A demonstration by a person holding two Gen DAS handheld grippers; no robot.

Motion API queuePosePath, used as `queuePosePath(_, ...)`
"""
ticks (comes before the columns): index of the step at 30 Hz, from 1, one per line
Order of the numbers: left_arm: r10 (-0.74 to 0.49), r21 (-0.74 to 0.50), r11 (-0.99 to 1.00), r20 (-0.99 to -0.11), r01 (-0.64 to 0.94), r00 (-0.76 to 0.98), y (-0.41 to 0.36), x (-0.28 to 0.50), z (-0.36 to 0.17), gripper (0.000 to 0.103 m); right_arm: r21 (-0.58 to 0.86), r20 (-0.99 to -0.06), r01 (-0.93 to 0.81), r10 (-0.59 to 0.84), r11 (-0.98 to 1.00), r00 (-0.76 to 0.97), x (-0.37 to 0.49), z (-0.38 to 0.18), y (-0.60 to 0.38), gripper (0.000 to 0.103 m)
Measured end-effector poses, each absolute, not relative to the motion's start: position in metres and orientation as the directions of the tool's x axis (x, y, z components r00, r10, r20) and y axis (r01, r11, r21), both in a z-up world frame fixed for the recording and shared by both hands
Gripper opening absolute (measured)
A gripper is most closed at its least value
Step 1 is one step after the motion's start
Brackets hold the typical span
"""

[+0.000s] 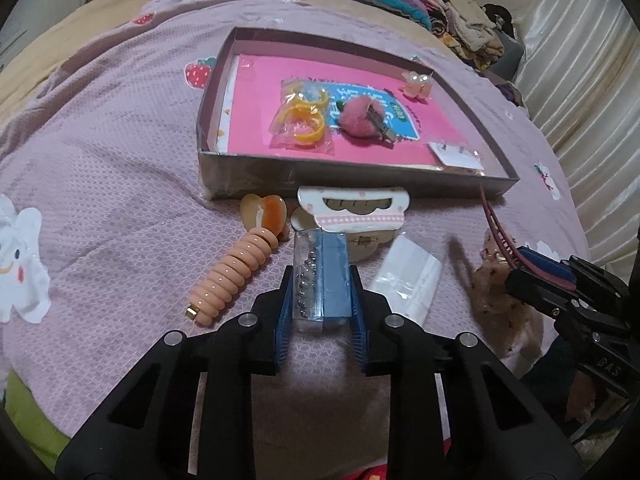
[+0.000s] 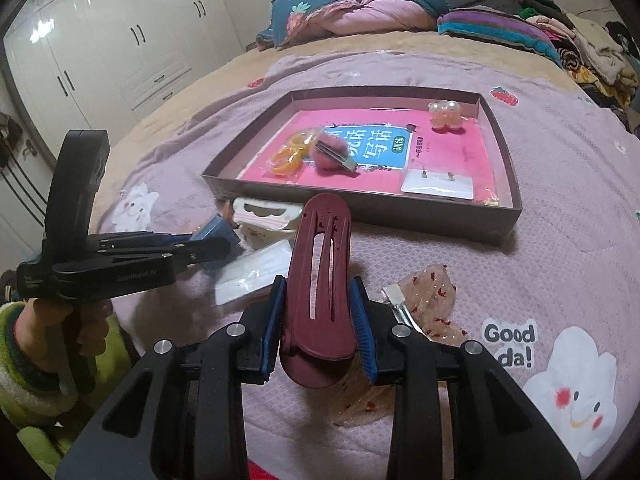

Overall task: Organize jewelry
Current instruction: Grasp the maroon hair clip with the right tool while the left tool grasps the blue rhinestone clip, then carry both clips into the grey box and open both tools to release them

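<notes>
My left gripper is shut on a blue card packet with beads under clear plastic, which lies on the mauve bedspread. My right gripper is shut on a maroon hair clip, held above the bed and pointing at the box. The shallow brown box lies just beyond, with a pink book inside. On the book rest bagged yellow rings, a pink pompom clip, a pearl bow and an earring card.
Before the box lie a peach spiral hair tie, a heart clip, a white claw clip, a white plastic packet and a sheer bow clip. Quilts and clothes pile up at the bed's far end. Wardrobes stand left.
</notes>
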State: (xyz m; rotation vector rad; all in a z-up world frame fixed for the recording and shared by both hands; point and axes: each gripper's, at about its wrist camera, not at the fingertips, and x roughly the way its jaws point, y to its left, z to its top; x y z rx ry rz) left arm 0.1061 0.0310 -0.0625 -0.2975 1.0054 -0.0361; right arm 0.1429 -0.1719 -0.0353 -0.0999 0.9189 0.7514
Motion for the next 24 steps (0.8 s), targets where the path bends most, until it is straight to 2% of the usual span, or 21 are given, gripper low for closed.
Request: queuePosePath(24,-0.123,-0.281,0.95,-0.734,-0.133,0.668,0.057,0.099,0.006,0.017,0.204,-0.683,-0.672,0.595,0.712,0.423,0.139,0.005,-0.161,0.031)
